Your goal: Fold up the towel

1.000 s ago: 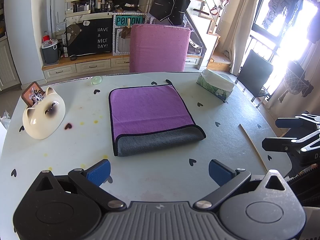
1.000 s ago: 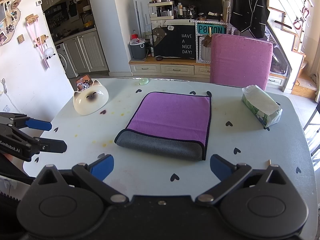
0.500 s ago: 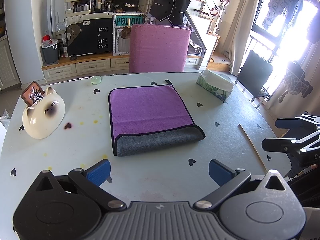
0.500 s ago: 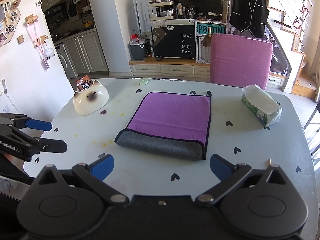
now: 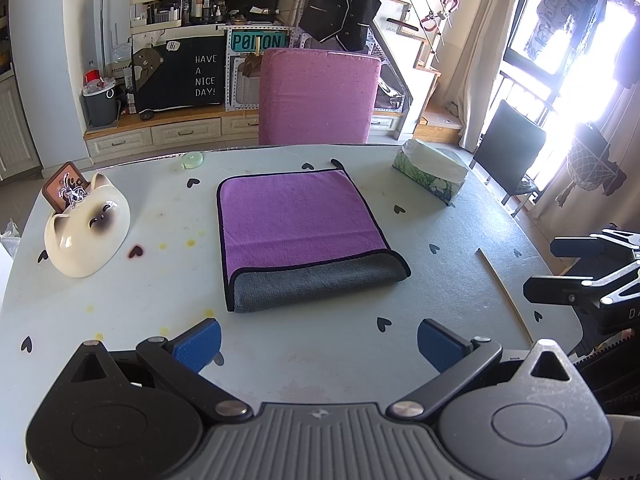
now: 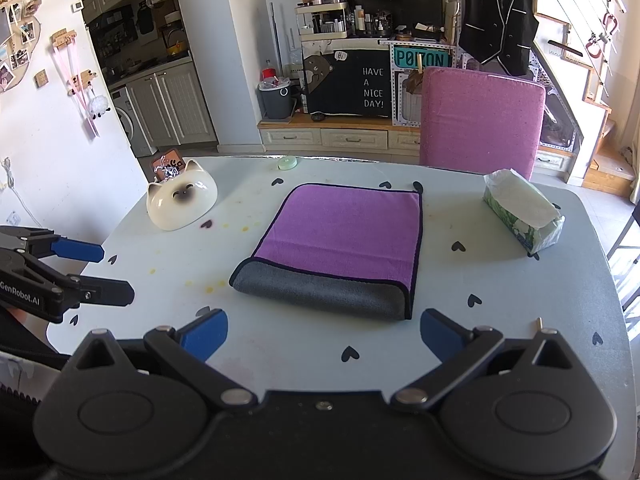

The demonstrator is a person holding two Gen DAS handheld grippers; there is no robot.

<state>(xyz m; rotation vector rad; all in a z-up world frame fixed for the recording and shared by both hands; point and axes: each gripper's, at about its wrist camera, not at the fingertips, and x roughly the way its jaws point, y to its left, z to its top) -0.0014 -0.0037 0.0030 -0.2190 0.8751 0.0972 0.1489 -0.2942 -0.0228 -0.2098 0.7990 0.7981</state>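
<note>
A purple towel (image 5: 298,216) with a grey underside lies folded flat in the middle of the white table (image 5: 320,344); its grey rolled fold faces me. It also shows in the right wrist view (image 6: 340,236). My left gripper (image 5: 318,344) is open and empty, held back from the towel's near edge. My right gripper (image 6: 324,334) is open and empty, just short of the grey fold. Each gripper shows in the other's view: the left gripper (image 6: 92,272) at the far left, the right gripper (image 5: 576,268) at the far right.
A white cat-shaped bowl (image 5: 86,232) sits at the left of the table, a tissue box (image 5: 432,176) at the far right, a small green disc (image 5: 191,160) at the back. A wooden stick (image 5: 504,292) lies near the right edge. A pink chair (image 5: 318,96) stands behind the table.
</note>
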